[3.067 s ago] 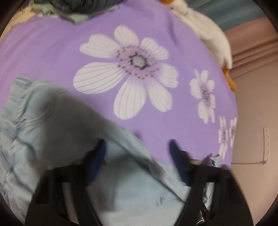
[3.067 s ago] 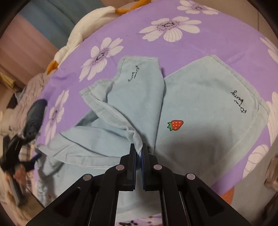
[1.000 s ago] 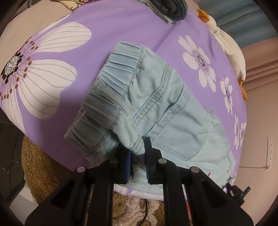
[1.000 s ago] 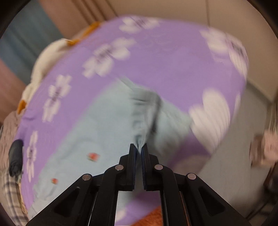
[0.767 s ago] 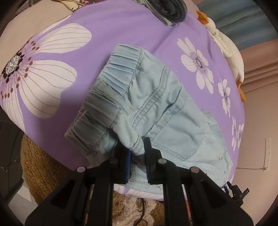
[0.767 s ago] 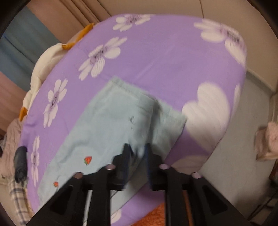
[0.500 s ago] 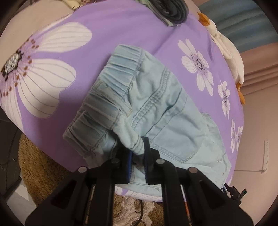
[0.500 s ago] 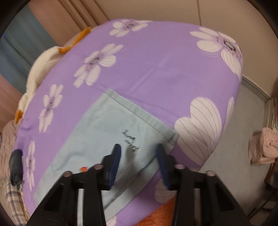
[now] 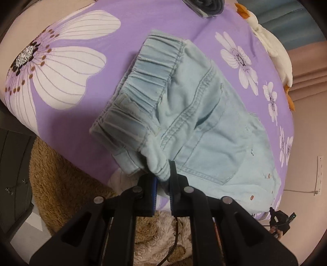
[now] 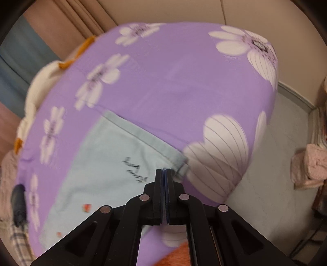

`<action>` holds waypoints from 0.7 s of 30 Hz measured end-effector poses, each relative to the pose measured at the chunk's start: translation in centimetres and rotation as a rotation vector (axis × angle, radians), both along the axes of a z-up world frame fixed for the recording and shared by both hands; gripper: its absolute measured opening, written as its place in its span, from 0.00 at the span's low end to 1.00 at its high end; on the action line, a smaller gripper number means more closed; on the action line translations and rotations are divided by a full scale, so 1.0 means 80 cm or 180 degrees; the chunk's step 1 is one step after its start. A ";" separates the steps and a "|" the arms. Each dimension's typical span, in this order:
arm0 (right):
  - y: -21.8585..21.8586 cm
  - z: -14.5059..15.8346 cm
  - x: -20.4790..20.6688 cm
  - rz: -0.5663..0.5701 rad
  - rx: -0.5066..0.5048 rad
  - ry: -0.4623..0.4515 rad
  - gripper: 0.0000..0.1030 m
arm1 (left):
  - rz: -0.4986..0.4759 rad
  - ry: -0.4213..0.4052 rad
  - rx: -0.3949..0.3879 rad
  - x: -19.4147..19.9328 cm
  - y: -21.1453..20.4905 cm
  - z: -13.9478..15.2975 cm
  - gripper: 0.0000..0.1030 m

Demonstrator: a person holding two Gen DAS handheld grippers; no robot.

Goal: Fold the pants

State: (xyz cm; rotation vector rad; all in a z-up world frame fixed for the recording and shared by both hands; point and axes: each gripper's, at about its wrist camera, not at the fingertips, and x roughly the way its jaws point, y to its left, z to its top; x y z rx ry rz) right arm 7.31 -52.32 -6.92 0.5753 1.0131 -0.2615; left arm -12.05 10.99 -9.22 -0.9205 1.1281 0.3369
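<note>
Down low, the left gripper (image 9: 163,180) pinched the pants (image 9: 196,126) on the bed (image 9: 114,36), while the right gripper (image 10: 164,180) was squeezed together on nothing.

Right view motion-blurred; pants (image 10: 106,163) lettering (image 10: 133,169) unreadable.

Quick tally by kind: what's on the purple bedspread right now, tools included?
Light blue pants: 1
Dark garment: 1
White plush toy: 1
Tools: 2 (left tool shut on pants, right tool shut)
Total: 5
</note>
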 end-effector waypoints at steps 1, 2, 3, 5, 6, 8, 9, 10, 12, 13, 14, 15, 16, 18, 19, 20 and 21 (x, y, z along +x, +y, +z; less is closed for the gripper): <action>0.000 -0.005 0.001 0.0004 -0.0014 0.0024 0.02 | -0.0043 0.0018 0.0013 0.002 0.000 0.002 0.11; -0.001 -0.005 0.001 0.0000 0.0000 0.0024 0.02 | -0.0091 0.0040 0.0018 0.004 0.001 0.003 0.12; -0.001 -0.004 0.002 0.0003 -0.0015 0.0048 0.02 | -0.0118 0.0042 0.0003 0.005 0.003 0.005 0.12; 0.005 0.006 0.006 0.0031 -0.0193 0.0165 0.02 | -0.0132 0.0016 -0.0021 0.005 0.006 0.013 0.14; 0.011 0.013 0.008 0.0055 -0.0301 0.0211 0.03 | -0.0120 -0.0028 -0.0013 0.002 0.009 0.021 0.19; 0.028 0.034 0.008 0.0184 -0.0508 0.0206 0.10 | -0.0078 -0.0131 0.0083 -0.003 0.015 0.040 0.40; 0.043 0.049 0.010 0.0351 -0.0557 0.0154 0.23 | -0.0054 -0.0214 0.0167 -0.006 0.020 0.053 0.59; 0.055 0.059 0.011 0.0458 -0.0567 0.0114 0.43 | -0.0032 -0.0287 0.0236 -0.009 0.023 0.061 0.65; 0.090 0.081 0.015 0.0746 -0.0558 -0.0051 0.51 | -0.0012 -0.0483 0.0380 -0.006 0.035 0.078 0.70; 0.123 0.093 0.021 0.1024 -0.0542 -0.0138 0.51 | 0.0003 -0.0512 0.0418 -0.002 0.039 0.080 0.70; 0.142 0.097 0.024 0.1172 -0.0521 -0.0171 0.51 | 0.0013 -0.0520 0.0455 0.006 0.043 0.079 0.70; 0.177 0.102 0.030 0.1450 -0.0446 -0.0237 0.51 | 0.0000 -0.0557 0.0479 0.015 0.050 0.077 0.70; 0.207 0.104 0.034 0.1706 -0.0346 -0.0291 0.51 | -0.0009 -0.0586 0.0489 0.022 0.055 0.074 0.70; 0.273 0.099 0.048 0.2215 -0.0086 -0.0241 0.51 | -0.0045 -0.0598 0.0468 0.040 0.065 0.062 0.70; 0.302 0.096 0.052 0.2415 0.0002 -0.0208 0.51 | -0.0060 -0.0589 0.0443 0.044 0.069 0.056 0.70; 0.339 0.091 0.055 0.2677 0.0109 -0.0180 0.51 | -0.0067 -0.0572 0.0407 0.049 0.073 0.047 0.68; 0.362 0.088 0.056 0.2834 0.0158 -0.0144 0.51 | -0.0071 -0.0545 0.0373 0.051 0.076 0.040 0.64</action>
